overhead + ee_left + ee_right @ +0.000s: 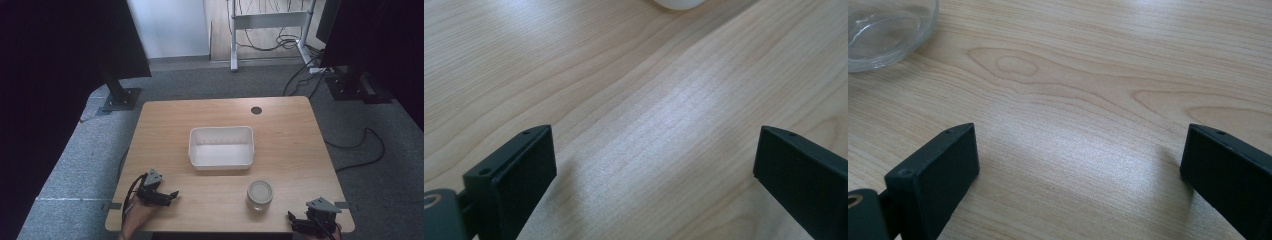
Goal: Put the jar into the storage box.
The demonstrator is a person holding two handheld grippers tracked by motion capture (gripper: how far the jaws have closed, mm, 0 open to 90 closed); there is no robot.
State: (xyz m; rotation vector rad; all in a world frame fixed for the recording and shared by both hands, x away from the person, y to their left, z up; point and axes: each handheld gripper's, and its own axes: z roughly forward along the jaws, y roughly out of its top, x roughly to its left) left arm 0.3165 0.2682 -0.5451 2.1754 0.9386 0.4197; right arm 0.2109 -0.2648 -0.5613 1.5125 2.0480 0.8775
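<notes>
A white plastic tub (221, 147) stands empty in the middle of the wooden table (290, 145). In front of it, to the right, is a glass jar (259, 195) with a pale lid. My left gripper (171, 196) lies low at the front left edge, pointing right, open with bare wood between its jaws (654, 150). A rounded white edge, probably the tub (679, 4), peeks in at the top of the left gripper view. My right gripper (292, 218) rests at the front right corner, right of the jar, open over bare wood (1078, 150). The jar's glass base (883, 30) shows at the upper left of the right gripper view.
A round cable hole (256, 110) sits near the table's far edge. Grey carpet surrounds the table, with black stand bases (120, 99) at the back left and back right, a white desk frame (270, 22) behind, and cables (360, 145) on the floor at the right.
</notes>
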